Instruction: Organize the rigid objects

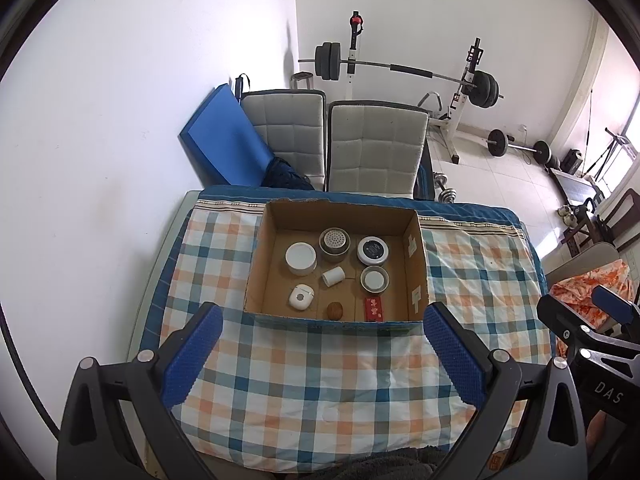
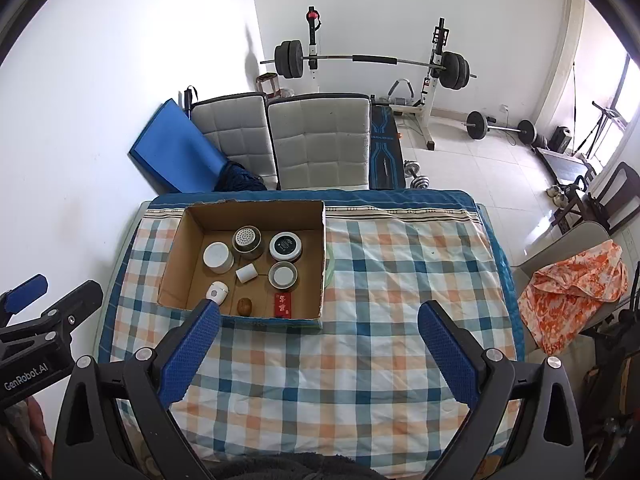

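Observation:
An open cardboard box [image 1: 416, 264] [image 2: 180, 240] stands on the checked tablecloth [image 1: 312, 380] [image 2: 400, 280]. Inside lie several small items: a white jar [image 1: 301, 258] [image 2: 218, 257], a perforated-lid tin [image 1: 335, 244] [image 2: 247, 242], a black-lid tin [image 1: 373, 249] [image 2: 285, 246], a white-lid tin [image 1: 374, 279] [image 2: 283, 274], a small white cylinder [image 1: 333, 276] [image 2: 246, 272], a white earbud case [image 1: 302, 297] [image 2: 217, 292], a walnut [image 1: 335, 311] [image 2: 244, 306] and a red packet [image 1: 374, 308] [image 2: 283, 305]. My left gripper [image 1: 322, 316] and right gripper [image 2: 318, 314] hover open and empty, nearer than the box.
Two grey cushioned chairs [image 1: 376, 148] [image 2: 320, 148] and a blue mat [image 1: 228, 140] stand behind the table. A barbell rack [image 1: 404, 68] and dumbbells lie beyond. An orange patterned cloth [image 2: 568, 300] drapes a chair at the right.

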